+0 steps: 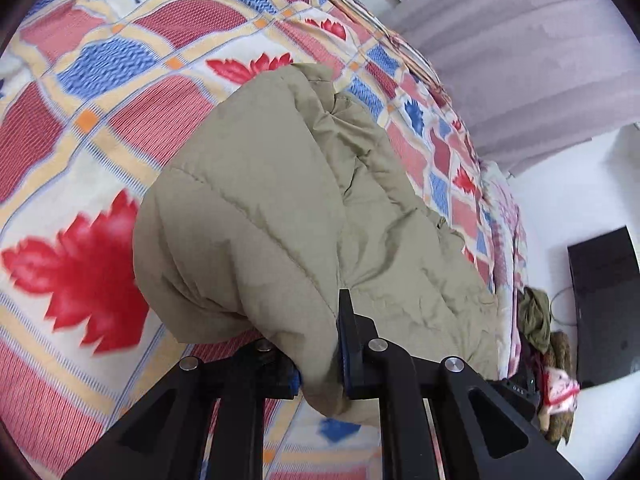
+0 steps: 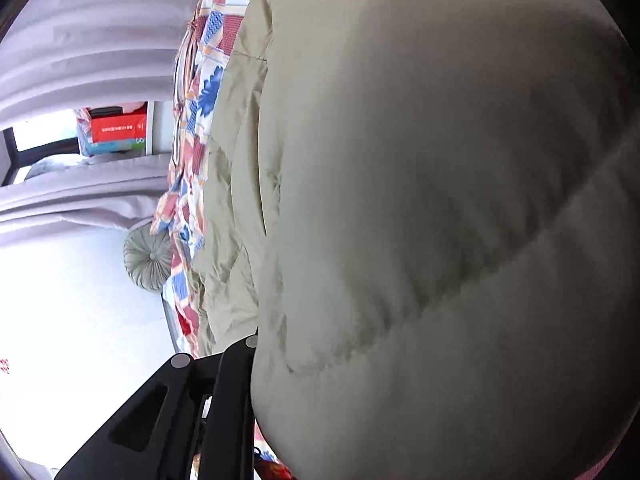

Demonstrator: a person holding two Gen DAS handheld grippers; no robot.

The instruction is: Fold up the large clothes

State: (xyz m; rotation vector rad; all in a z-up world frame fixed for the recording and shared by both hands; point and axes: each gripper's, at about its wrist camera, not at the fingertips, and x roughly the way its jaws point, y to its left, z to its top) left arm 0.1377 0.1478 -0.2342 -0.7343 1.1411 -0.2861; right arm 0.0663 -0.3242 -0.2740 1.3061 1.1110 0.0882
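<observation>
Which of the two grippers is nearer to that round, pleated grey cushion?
Right, probably. The right gripper, buried in the puffy khaki padded jacket, has the round, pleated grey cushion just ahead. The left gripper, clamped on jacket fabric, shows no cushion.

puffy beige jacket (image 2: 440,200) fills the view | right tool (image 2: 256,364) mostly buried (fingertips hidden) | patterned bedspread (image 2: 200,128), grey curtain (image 2: 80,40) left

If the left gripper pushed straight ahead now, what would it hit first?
The jacket already pinched in the left gripper; its bulk fills the line ahead. Beyond that, probably the patterned quilt, though depth is unclear.
</observation>
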